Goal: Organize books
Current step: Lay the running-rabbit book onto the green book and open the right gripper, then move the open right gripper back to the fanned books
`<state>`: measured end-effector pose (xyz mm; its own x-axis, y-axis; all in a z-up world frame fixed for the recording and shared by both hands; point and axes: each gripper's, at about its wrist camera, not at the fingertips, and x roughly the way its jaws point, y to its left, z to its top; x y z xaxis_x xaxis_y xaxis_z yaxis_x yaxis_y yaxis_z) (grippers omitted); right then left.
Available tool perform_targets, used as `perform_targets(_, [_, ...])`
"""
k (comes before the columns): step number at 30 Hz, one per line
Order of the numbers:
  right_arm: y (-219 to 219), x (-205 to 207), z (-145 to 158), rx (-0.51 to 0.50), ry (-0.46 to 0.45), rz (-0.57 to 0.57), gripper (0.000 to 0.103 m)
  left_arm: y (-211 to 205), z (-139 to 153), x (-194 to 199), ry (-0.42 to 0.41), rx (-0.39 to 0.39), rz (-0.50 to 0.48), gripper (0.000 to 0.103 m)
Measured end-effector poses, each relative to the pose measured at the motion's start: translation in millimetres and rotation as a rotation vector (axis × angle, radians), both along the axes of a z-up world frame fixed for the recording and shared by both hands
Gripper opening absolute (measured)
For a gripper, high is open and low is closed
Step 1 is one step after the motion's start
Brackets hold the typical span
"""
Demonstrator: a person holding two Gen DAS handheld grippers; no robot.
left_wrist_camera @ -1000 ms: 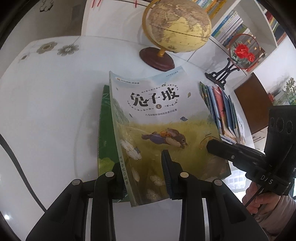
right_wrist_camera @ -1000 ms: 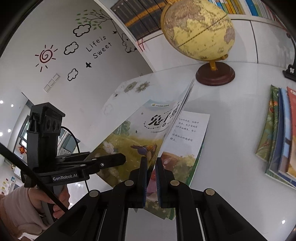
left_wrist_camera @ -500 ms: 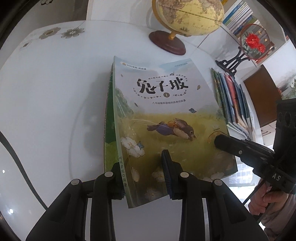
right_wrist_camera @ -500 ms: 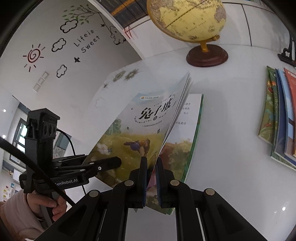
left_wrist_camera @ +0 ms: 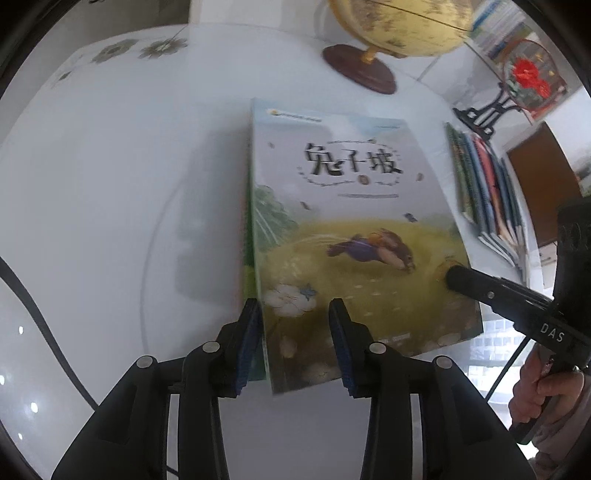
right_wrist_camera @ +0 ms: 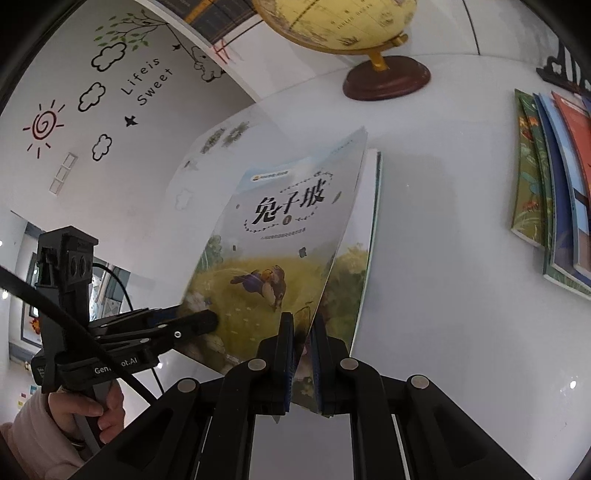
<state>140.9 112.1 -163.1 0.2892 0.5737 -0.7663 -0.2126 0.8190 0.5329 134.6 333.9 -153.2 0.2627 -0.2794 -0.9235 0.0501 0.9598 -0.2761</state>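
Observation:
A picture book (left_wrist_camera: 354, 229) with a running rabbit on its cover lies partly open on the white table (left_wrist_camera: 110, 184). Its lower part is flat and the front cover (right_wrist_camera: 280, 236) is raised at a low slant. My left gripper (left_wrist_camera: 295, 339) straddles the near corner of the spine. Its jaws are opening, with the spine between the pads. My right gripper (right_wrist_camera: 303, 332) is shut on the free edge of the cover and some pages, holding them up. It also shows in the left wrist view as a black fingertip (left_wrist_camera: 456, 275) at the cover's right edge.
A row of fanned-out books (left_wrist_camera: 487, 206) lies on the table to the right, seen too in the right wrist view as a book row (right_wrist_camera: 554, 192). A globe (left_wrist_camera: 399, 26) on a dark wooden base stands behind. A red-flower ornament (left_wrist_camera: 528, 74) on a black stand is at the far right. A person's hands hold both grippers.
The raised cover has come down closer to the flat part of the book. Both grippers have sunk with it, and the left jaws stand slightly wider.

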Motion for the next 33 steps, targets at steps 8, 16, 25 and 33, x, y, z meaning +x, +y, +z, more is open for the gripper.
perform_targets(8, [-5.5, 6.4, -11.8, 0.015, 0.063, -0.047, 0.01, 0.3, -1.2, 4.9, -0.001, 0.007, 0.01, 0.035])
perform_targets(16, [-20.8, 4.2, -25.5, -0.008, 0.16, -0.093, 0.014, -3.5, 1.9, 5.0, -0.001, 0.041, 0.014, 0.039])
perform_targets(25, [-48.4, -6.4, -32.9, 0.052, 0.237, -0.162, 0.055, -32.0, 5.7, -1.7, 0.001, 0.096, -0.032, 0.039])
perform_targets(33, [-69.9, -14.3, -20.9, 0.093, 0.213, -0.179, 0.055, -75.3, 3.4, -13.8, 0.021, 0.14, -0.107, 0.041])
